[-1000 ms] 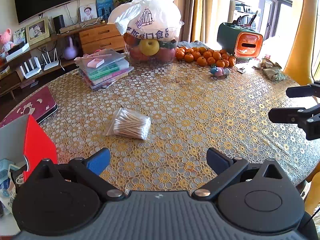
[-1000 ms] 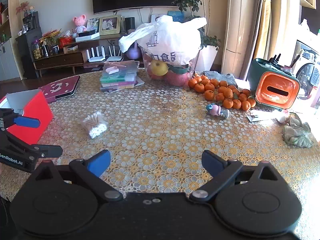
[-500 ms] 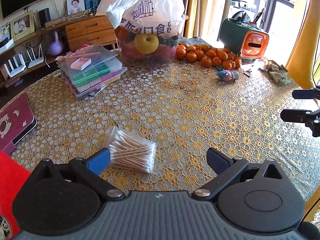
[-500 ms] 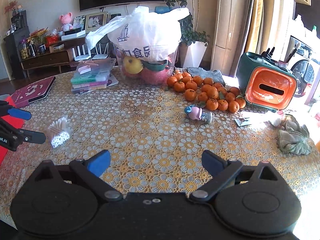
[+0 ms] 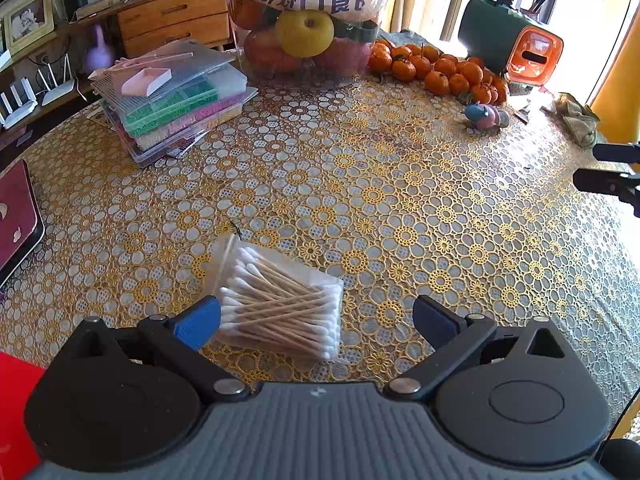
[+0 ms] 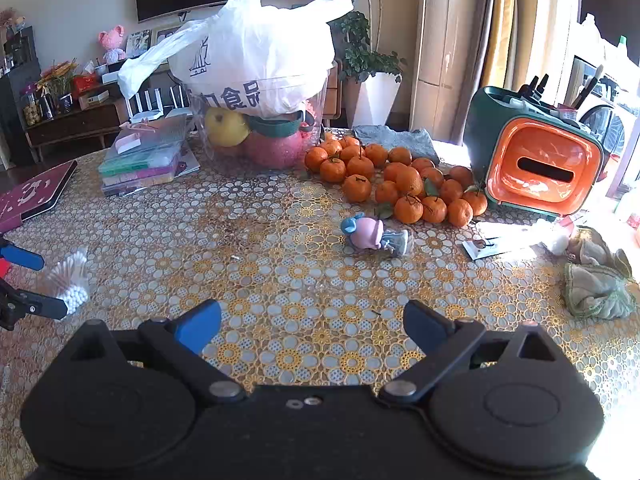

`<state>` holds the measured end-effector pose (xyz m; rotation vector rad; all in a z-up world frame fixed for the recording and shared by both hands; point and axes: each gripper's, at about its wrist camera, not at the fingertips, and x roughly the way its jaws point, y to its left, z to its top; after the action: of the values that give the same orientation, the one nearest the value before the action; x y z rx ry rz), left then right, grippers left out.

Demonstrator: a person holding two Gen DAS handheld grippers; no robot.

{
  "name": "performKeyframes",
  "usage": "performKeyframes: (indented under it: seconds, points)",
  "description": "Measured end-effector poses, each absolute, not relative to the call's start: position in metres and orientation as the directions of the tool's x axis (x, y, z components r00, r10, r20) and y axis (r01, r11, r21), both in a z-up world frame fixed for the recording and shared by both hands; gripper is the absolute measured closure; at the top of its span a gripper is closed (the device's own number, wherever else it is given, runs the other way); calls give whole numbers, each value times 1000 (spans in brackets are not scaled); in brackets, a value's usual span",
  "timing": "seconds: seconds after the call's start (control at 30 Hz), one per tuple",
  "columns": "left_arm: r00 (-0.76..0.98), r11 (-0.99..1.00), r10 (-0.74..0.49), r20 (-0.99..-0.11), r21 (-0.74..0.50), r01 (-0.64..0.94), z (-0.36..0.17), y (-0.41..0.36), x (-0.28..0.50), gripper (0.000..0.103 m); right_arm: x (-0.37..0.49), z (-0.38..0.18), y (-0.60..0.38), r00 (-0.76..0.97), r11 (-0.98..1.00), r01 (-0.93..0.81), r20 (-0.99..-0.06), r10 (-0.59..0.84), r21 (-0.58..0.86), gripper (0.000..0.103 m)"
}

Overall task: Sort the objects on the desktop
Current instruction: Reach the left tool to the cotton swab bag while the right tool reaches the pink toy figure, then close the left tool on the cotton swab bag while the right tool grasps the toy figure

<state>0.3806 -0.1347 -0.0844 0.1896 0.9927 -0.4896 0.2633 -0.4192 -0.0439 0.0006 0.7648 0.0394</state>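
2 grippers work over a counter (image 5: pixel 400 184) covered in a gold floral lace cloth. The left gripper (image 5: pixel 316 318) has its jaws spread wide, and the clear pack of cotton swabs (image 5: pixel 280 304) lies on the counter between them, closer to the left blue pad (image 5: pixel 198 320), which sits just beside or touching the pack's end; the other pad is clear of it. From the right wrist view the same pack (image 6: pixel 70 280) shows at the far left, bracketed by the left gripper's fingers. The right gripper (image 6: pixel 312 326) is also spread apart with nothing between its pads, hovering above bare cloth. Ahead of it lies a small pink and blue toy figure (image 6: pixel 372 236), on its side near a heap of mandarins (image 6: pixel 400 184). Further back stand a stack of clear plastic cases (image 5: pixel 176 100) and a fruit tub topped by a white bag (image 6: pixel 256 52).
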Motion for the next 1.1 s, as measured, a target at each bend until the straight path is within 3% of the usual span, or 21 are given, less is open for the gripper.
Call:
performKeyframes:
  seconds: [0.87,1.1]
  points:
    - [461,850,-248,-852,37,525,-112,-135,401,0,388,-85,-460,705,990,137,-705,-73,35,5]
    - [456,853,-270,-848,9,522,-116,-131,404,0,400,-97,-462,689,986,163,-718,-100,20,5]
